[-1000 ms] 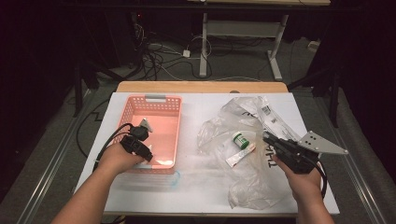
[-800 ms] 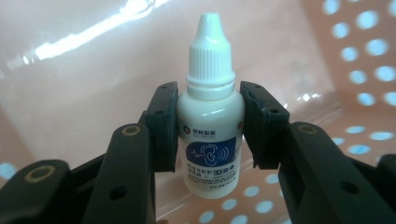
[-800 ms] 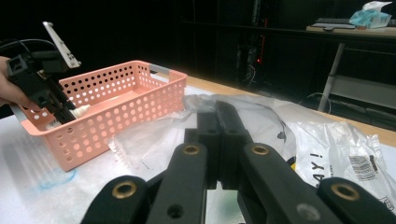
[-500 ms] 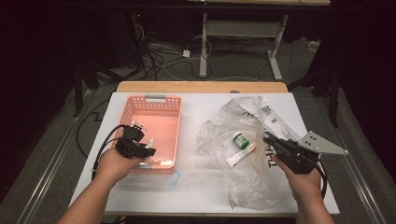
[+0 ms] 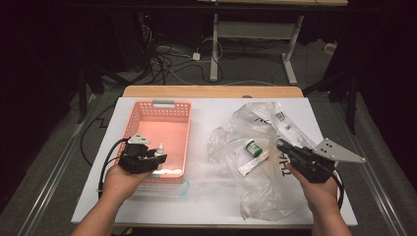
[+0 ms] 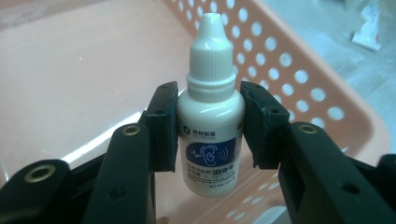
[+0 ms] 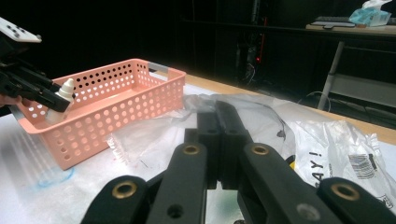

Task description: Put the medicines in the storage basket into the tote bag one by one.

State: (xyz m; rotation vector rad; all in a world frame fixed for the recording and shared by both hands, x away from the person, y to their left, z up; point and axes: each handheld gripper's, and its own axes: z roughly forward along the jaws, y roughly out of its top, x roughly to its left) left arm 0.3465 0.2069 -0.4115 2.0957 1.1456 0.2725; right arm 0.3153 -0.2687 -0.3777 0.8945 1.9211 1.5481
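The left hand-held gripper (image 6: 210, 126) is clamped on a small white plastic dropper bottle (image 6: 211, 121) with a blue ear-symbol label — its two pads press the bottle's sides, and the bottle stands upright with its cap up. In the high view this hand-held gripper (image 5: 156, 158) holds the bottle (image 5: 159, 151) over the near left part of the pink perforated plastic basket (image 5: 167, 105), which sits on the left of the white counter (image 5: 206, 206).

The right hand-held gripper (image 7: 218, 126) has its jaws pressed together with nothing between them. In the high view it (image 5: 285, 147) hovers over the right side of the counter, above crumpled clear plastic bags (image 5: 260, 187). Just beside its tip lie a small green-capped round container (image 5: 253, 147) and a white tube with a red end (image 5: 253, 164) — both among the plastic.
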